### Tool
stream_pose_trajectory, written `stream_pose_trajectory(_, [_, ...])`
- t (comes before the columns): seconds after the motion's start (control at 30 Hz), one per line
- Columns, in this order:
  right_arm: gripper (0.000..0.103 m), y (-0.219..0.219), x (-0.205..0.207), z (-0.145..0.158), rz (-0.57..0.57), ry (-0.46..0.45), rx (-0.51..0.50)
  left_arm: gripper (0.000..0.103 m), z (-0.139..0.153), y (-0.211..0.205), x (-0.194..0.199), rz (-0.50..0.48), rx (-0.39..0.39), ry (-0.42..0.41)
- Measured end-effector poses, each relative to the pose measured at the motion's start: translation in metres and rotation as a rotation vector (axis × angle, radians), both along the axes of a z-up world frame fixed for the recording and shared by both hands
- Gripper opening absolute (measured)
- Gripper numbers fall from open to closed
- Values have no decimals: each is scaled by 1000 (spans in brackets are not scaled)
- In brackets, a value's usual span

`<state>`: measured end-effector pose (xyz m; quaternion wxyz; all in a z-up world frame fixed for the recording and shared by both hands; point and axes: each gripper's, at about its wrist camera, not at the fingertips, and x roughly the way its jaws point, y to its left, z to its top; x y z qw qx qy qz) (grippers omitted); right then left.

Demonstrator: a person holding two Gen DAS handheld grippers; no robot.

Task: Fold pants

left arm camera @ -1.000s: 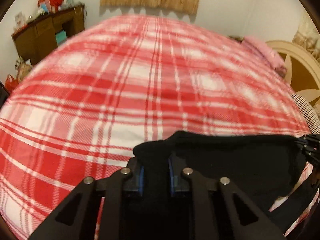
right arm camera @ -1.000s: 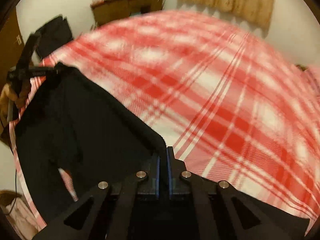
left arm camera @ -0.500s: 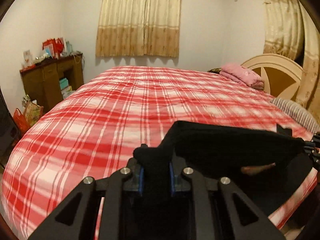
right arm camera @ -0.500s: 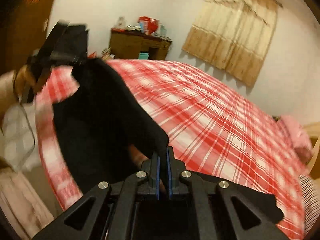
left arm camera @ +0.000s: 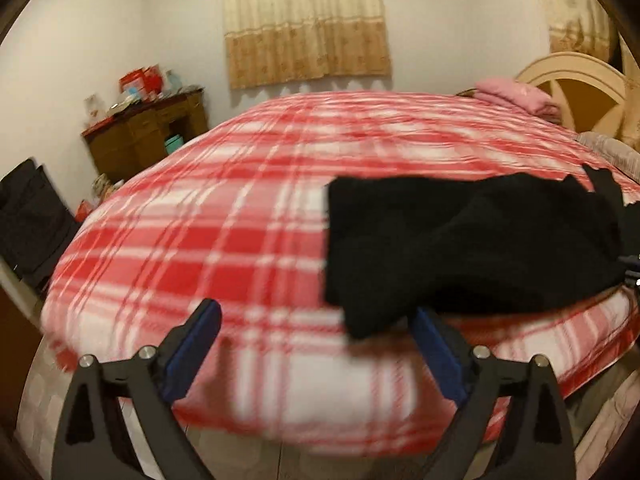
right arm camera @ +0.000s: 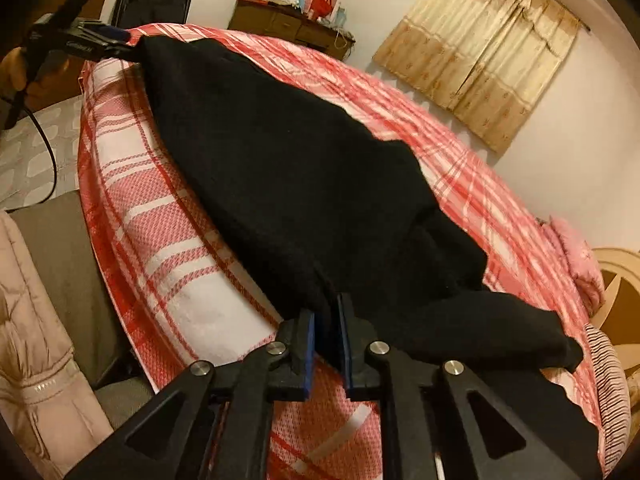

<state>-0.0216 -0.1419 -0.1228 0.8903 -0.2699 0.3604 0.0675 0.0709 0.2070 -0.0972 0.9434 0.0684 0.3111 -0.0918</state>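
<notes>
Blue rubber-like pads line the black angular fingers of the left gripper point(left arm camera: 314, 322), whose jaws are opening and stand wide apart. A corner of the black pants point(left arm camera: 460, 248) hangs just ahead of its right-hand finger, but neither pad presses on the cloth: the left gripper is released.

The right gripper point(right arm camera: 326, 316) has the same black frame with round metal pins and flat blue pads. Its jaws are opening, with only a narrow gap between the pads. A fold of the pants sits in that gap at the fingertips, and the cloth appears still pinched there, though the contact is partly hidden by the fabric itself.

The pants are a thick, matte, knit-like black fabric. They lie spread along the near edge of the bed point(right arm camera: 160, 216), reaching from the right gripper across to the left gripper, which shows in the upper left of the right wrist view.

The bed cover is a soft red-and-white plaid with a fine woven texture. A pink folded blanket point(left arm camera: 516, 96) rests near the curved cream headboard point(left arm camera: 576, 76). Beige patterned curtains point(left arm camera: 304, 20) hang on the far wall, and a dark wooden dresser point(left arm camera: 148, 136) stands beside the bed.
</notes>
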Motion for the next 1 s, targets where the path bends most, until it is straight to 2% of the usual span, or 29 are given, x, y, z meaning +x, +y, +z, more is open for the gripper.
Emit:
stream_pose_trajectory(0.07, [28, -4, 0, 10, 21, 33, 50, 97, 3, 16, -4, 53, -29, 15])
stream_pose_trajectory(0.13, [61, -9, -3, 26, 30, 22, 133, 97, 10, 30, -4, 115, -66, 21])
stream_pose_trajectory(0.2, [69, -13, -3, 48, 43, -21, 223, 97, 16, 31, 0, 146, -72, 27])
stream_pose_trajectory(0.27, [69, -8, 4, 61, 55, -43, 305, 97, 24, 21, 0, 127, -82, 40])
stream_pose_trajectory(0.37, [69, 8, 17, 71, 60, -65, 403, 96, 22, 0, 0, 53, -128, 117])
stream_pose_trajectory(0.43, [69, 24, 21, 65, 68, -64, 446, 94, 17, -8, -3, 5, -259, 171])
stream_pose_trajectory(0.5, [69, 36, 22, 60, 57, -79, 434, 91, 11, -13, -6, -31, -437, 217])
stream_pose_trajectory(0.6, [69, 45, 28, 49, 42, -76, 416, 82, 7, -21, -4, -89, -627, 273])
stream_pose_trajectory(0.63, [69, 41, 27, 48, 38, -71, 427, 82, 8, -25, -2, -106, -669, 282])
stream_pose_trajectory(0.77, [69, 21, 24, 39, -40, -62, 497, 82, 5, -31, 13, -98, -748, 300])
stream_pose_trajectory(0.83, [69, 11, 23, 36, -84, -51, 545, 82, -2, -28, 22, -48, -807, 311])
stream_pose_trajectory(0.93, [69, 2, 23, 30, -118, -32, 583, 82, -8, -17, 30, 39, -829, 293])
stream_pose_trajectory(0.97, [69, 2, 24, 29, -125, -32, 576, 80, -11, -16, 33, 54, -838, 291])
stream_pose_trajectory(1.0, [69, 1, 24, 29, -131, -36, 569, 72, -12, -14, 35, 62, -850, 280])
